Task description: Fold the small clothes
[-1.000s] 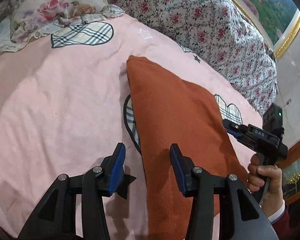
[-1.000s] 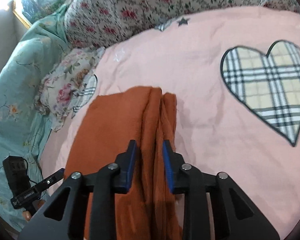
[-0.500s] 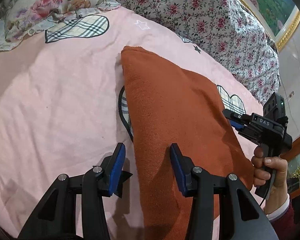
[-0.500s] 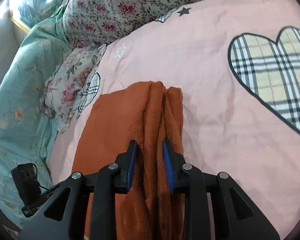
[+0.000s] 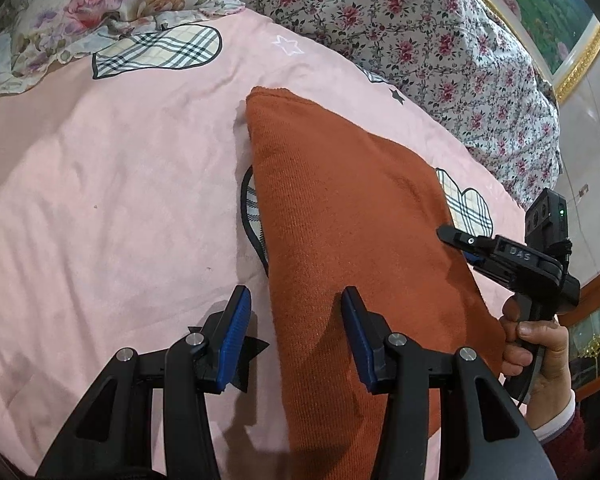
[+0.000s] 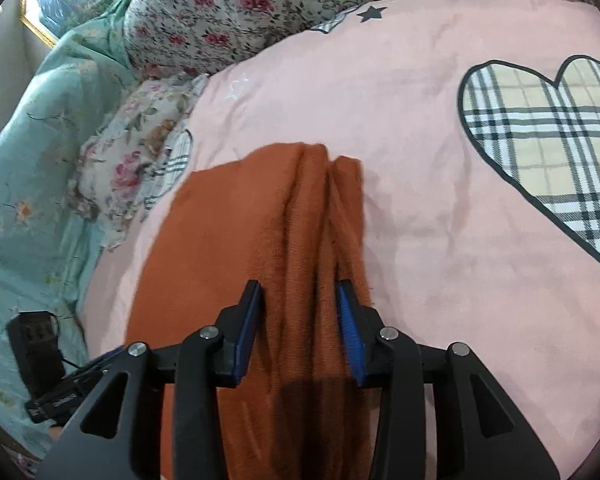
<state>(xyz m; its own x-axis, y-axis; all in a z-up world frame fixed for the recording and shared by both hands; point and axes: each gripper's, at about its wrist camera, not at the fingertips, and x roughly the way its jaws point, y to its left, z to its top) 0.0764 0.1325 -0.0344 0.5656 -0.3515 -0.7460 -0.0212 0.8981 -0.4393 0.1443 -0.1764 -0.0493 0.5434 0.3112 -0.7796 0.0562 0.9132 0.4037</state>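
An orange knitted cloth (image 5: 348,208) lies folded lengthwise on the pink bedspread (image 5: 120,200). My left gripper (image 5: 296,320) is open and straddles the cloth's left long edge, with one pad over the bedspread and the other over the cloth. My right gripper (image 6: 298,320) hovers at the opposite edge, where the orange cloth (image 6: 236,232) bunches into ridges. Its jaws are closing with those ridges between the pads, and the cloth rests on the bed. In the left wrist view a hand holds the right gripper (image 5: 460,240) at the cloth's right side. The left gripper (image 6: 60,396) shows at the lower left of the right wrist view.
Plaid heart patches (image 6: 540,128) decorate the bedspread. A floral pillow (image 5: 80,12) and a rose-print quilt (image 5: 440,52) lie along the far side. A teal quilt (image 6: 28,160) covers the left, and a gold-framed picture (image 5: 560,20) hangs behind.
The right gripper's pads stand a little wider apart around the ridges than half a second ago. The left wrist view has shifted only slightly and its jaws look the same.
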